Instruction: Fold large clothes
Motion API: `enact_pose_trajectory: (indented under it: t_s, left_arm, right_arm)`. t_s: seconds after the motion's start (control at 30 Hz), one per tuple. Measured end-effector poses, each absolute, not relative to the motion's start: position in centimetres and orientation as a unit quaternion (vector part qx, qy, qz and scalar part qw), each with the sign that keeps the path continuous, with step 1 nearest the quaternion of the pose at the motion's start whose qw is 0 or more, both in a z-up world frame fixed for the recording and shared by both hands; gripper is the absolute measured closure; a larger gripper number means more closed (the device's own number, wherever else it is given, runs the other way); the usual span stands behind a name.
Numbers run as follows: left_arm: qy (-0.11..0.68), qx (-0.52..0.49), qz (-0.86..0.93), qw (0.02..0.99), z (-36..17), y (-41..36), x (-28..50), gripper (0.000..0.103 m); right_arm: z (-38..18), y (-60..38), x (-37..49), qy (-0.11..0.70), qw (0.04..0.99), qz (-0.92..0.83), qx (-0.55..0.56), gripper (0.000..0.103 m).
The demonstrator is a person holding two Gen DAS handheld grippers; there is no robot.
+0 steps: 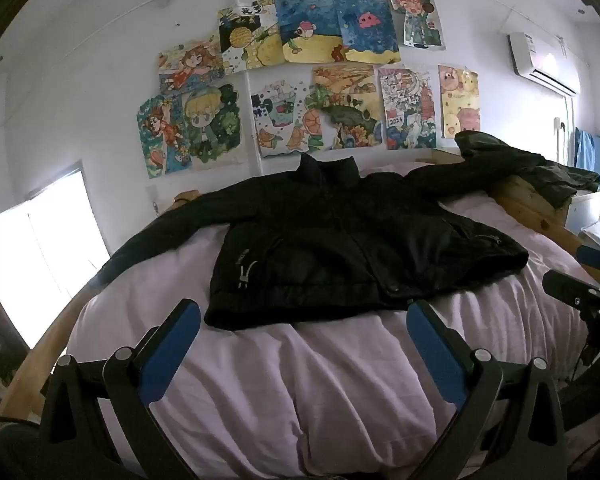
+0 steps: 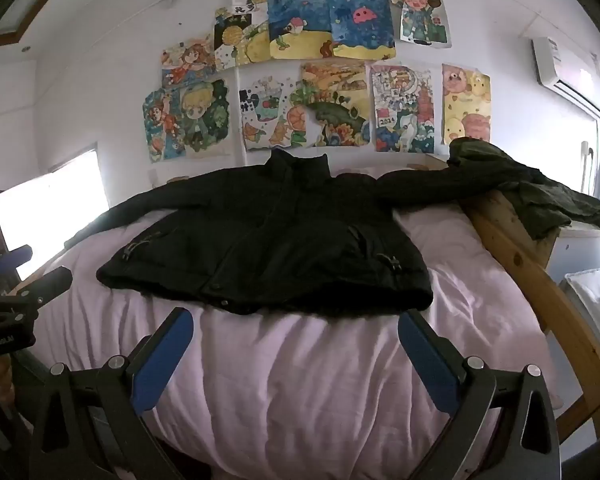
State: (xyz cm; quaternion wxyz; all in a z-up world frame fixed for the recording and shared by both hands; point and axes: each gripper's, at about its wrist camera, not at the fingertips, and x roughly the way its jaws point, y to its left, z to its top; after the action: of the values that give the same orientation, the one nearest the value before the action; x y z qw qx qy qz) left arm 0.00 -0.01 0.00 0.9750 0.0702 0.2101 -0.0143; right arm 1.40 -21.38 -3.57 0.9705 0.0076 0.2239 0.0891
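Pink bedding (image 1: 340, 380) bears black jacket (image 1: 340, 240); green garment (image 2: 540, 196) overlaps its sleeve; both tongs (image 1: 303, 316) (image 2: 296, 322) gape, empty.

Jacket (image 1: 340, 240) left cuff lost in window (image 1: 40, 248) glare.

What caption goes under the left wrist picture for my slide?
Black jacket spread flat on the pink bed, open left gripper empty in front of its hem.
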Motion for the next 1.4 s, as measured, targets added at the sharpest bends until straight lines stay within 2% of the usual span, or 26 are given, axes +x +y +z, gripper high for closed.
enact_pose_trajectory:
  t_s: [1.4]
  left_arm:
    - [0.210, 0.071, -0.014, 0.975, 0.00, -0.01, 0.00, 0.002]
  right_arm:
    - [-3.84, -21.60, 1.65, 0.231, 0.969, 0.092, 0.016, 0.000]
